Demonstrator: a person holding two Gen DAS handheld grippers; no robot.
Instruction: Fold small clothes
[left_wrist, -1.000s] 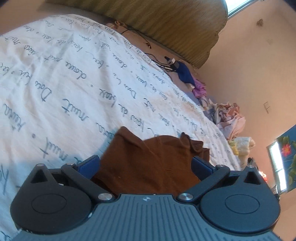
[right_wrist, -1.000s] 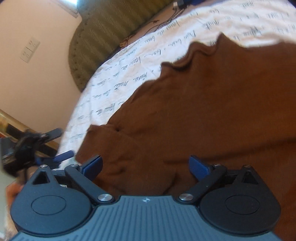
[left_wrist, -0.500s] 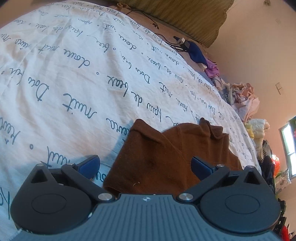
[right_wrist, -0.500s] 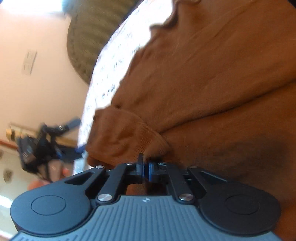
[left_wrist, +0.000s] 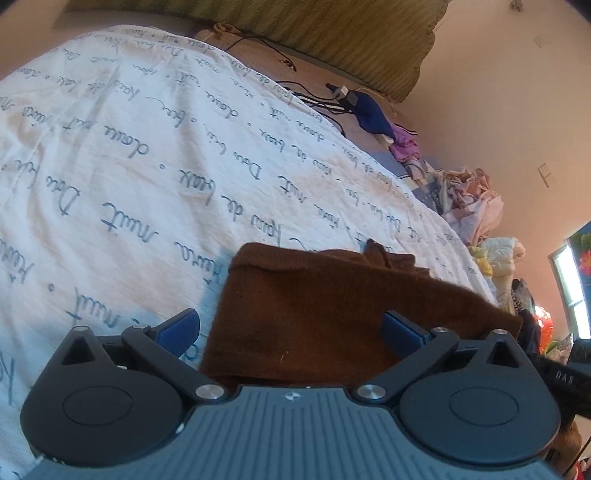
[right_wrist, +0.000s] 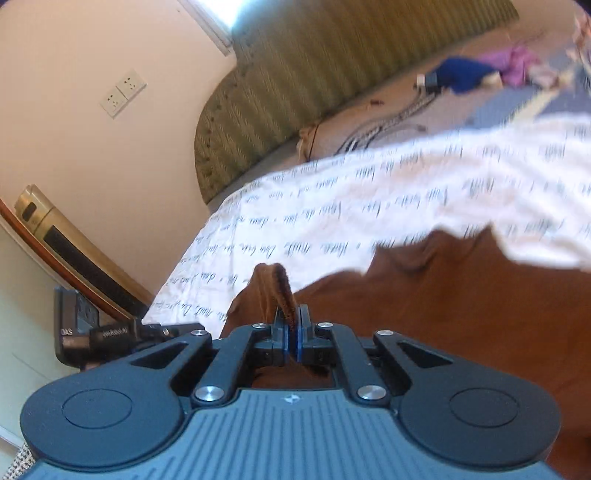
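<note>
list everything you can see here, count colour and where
garment: 1, brown, on the sheet, one edge pinched up
sheet: 1, white with blue script, covering the bed
headboard: 1, olive striped, at the bed's far end
cables: several, dark, on bare mattress by the headboard
blue cloth: 1, beside the cables
purple cloth: 1, next to the blue cloth
clothes pile: 1, pale pink and yellow, bed's far edge
sockets: 2, white, on the wall
left hand-held gripper: 1, black with blue pads, open over the garment
right hand-held gripper: 1, same colours, shut on the garment edge
</note>
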